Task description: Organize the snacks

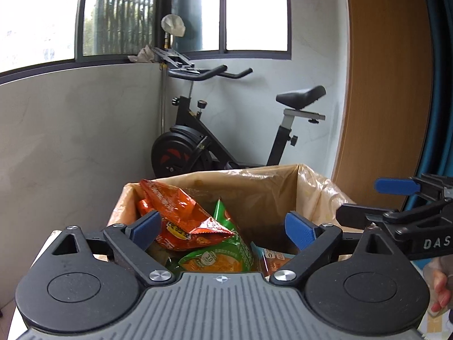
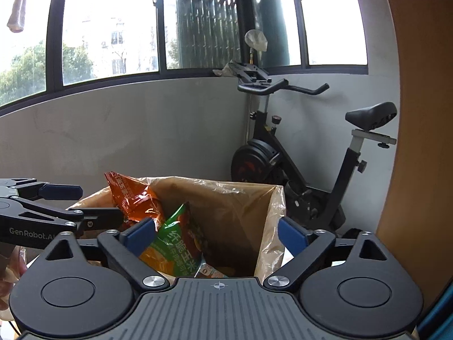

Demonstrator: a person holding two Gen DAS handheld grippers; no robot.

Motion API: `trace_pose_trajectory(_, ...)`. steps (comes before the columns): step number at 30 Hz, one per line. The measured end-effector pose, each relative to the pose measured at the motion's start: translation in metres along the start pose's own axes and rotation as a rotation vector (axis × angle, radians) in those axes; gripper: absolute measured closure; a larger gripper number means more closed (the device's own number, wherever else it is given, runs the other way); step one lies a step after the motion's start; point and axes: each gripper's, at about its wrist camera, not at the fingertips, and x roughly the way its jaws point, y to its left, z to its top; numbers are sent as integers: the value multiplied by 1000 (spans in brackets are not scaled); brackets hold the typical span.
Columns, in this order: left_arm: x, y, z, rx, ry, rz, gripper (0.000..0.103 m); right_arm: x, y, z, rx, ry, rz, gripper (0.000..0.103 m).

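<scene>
I see a grey wall, big windows (image 2: 110, 36) and a black exercise bike (image 1: 226, 130) in the corner. My left gripper (image 1: 223, 229) and right gripper (image 2: 216, 233) both stand wide apart, holding nothing. "GenRobot.AI" is printed on one. The crinkly orange snack bag (image 1: 181, 212) and shiny green snack bag (image 2: 181, 243) sit in the plastic-lined box (image 1: 254, 187).
</scene>
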Motion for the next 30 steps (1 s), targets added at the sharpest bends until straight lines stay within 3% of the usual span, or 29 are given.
trace_pose_trajectory(3,-19,4,3,-27,-20,24,7,-16,6,5,3,-23,-15,0)
trace_pose_trajectory(8,-55,-4,8,40,-89,165,7,-44,16,14,36,-40,-32,0)
trace_pose_trajectory(12,-90,-3,16,15,-132,130,7,-70,24,21,51,-55,-55,0)
trace_pose_trajectory(18,-141,-12,25,11,-173,169,7,-108,34,26,76,-80,-63,0)
trace_pose_trajectory(21,-161,-11,26,-13,-179,145,7,-122,40,26,70,-75,-55,0)
trace_pose_trajectory(30,-185,-13,21,-28,-176,187,7,-148,56,29,26,-76,-80,0)
